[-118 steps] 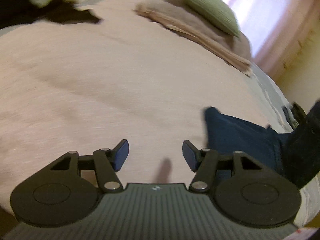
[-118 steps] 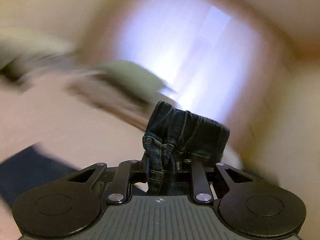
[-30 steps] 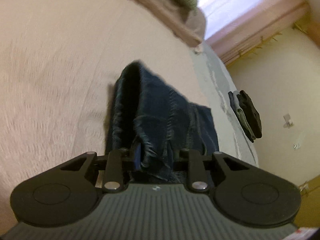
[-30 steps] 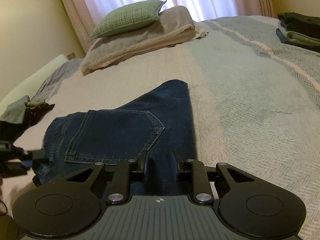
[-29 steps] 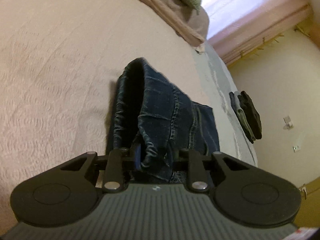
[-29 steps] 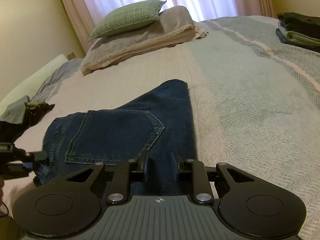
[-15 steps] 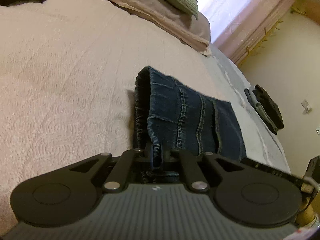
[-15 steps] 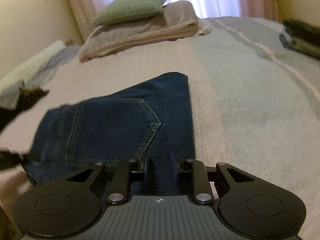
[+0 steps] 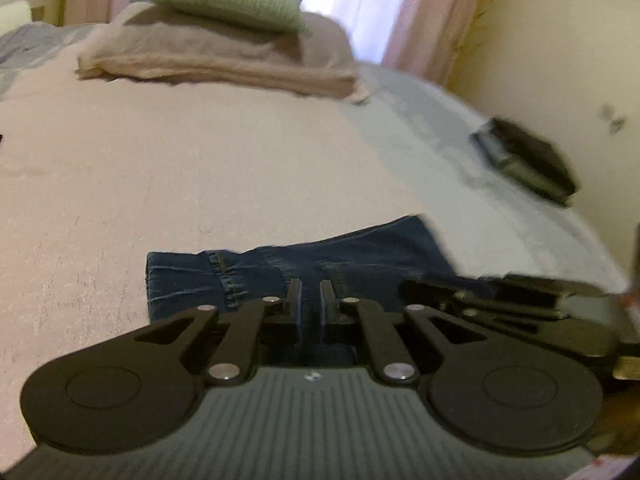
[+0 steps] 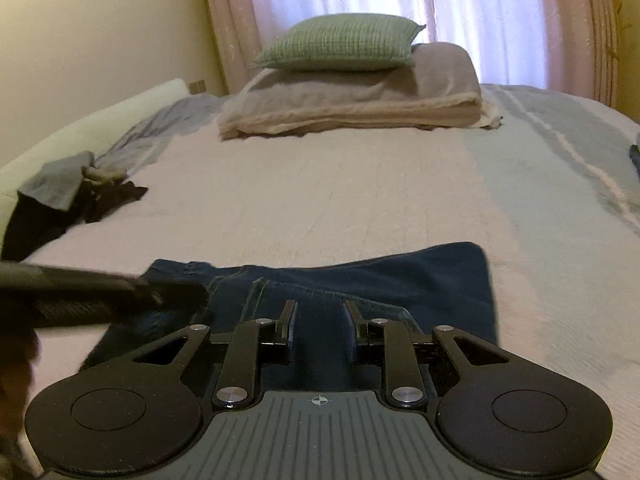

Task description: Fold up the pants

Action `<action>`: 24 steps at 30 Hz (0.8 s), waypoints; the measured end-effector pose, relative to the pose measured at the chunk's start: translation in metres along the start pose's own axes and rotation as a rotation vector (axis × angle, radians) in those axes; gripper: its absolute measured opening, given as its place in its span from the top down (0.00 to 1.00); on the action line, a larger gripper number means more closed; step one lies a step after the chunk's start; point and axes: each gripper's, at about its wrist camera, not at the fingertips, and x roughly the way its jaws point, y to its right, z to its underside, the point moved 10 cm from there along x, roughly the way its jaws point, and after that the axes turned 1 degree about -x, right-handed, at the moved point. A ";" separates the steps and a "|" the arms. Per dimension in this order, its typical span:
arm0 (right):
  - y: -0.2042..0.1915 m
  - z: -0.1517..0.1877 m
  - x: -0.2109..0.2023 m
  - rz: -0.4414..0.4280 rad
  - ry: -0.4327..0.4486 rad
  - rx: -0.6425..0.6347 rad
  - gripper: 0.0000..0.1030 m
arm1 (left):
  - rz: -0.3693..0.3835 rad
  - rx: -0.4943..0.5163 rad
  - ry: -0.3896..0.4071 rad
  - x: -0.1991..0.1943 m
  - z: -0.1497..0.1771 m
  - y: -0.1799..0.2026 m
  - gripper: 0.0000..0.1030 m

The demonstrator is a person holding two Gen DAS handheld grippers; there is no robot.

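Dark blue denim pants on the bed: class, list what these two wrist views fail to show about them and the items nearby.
- Dark blue denim pants: near edge hidden by both gripper bodies; fold layers uncountable.
- Left gripper: fabric between its jaws hidden by the fingers in the left wrist view.
- Dark folded stack: blurred in the left wrist view, cut off by the right wrist view's edge.
- Grey and black clothes heap: too crumpled to identify.

The near edge of the jeans [image 10: 420,276] is hidden behind the right hand-held gripper [image 10: 320,326]. The dark folded clothes [image 9: 528,160] are blurred, cut off in the right view.
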 end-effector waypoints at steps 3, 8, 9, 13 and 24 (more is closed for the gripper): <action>0.011 0.025 0.042 0.064 -0.096 -0.038 0.80 | -0.042 -0.009 -0.037 0.029 0.021 -0.020 0.94; 0.018 0.028 0.036 0.082 -0.095 -0.060 0.80 | -0.075 0.050 -0.015 0.025 0.034 -0.026 0.97; 0.022 0.026 0.027 0.099 -0.092 -0.048 0.80 | -0.083 0.039 -0.015 0.020 0.031 -0.025 0.97; 0.028 0.027 -0.023 0.072 -0.049 0.014 0.80 | -0.103 0.050 -0.001 -0.019 0.027 -0.019 0.95; 0.022 0.079 -0.067 0.143 -0.119 0.025 0.80 | -0.197 0.058 -0.078 -0.046 0.073 -0.003 0.84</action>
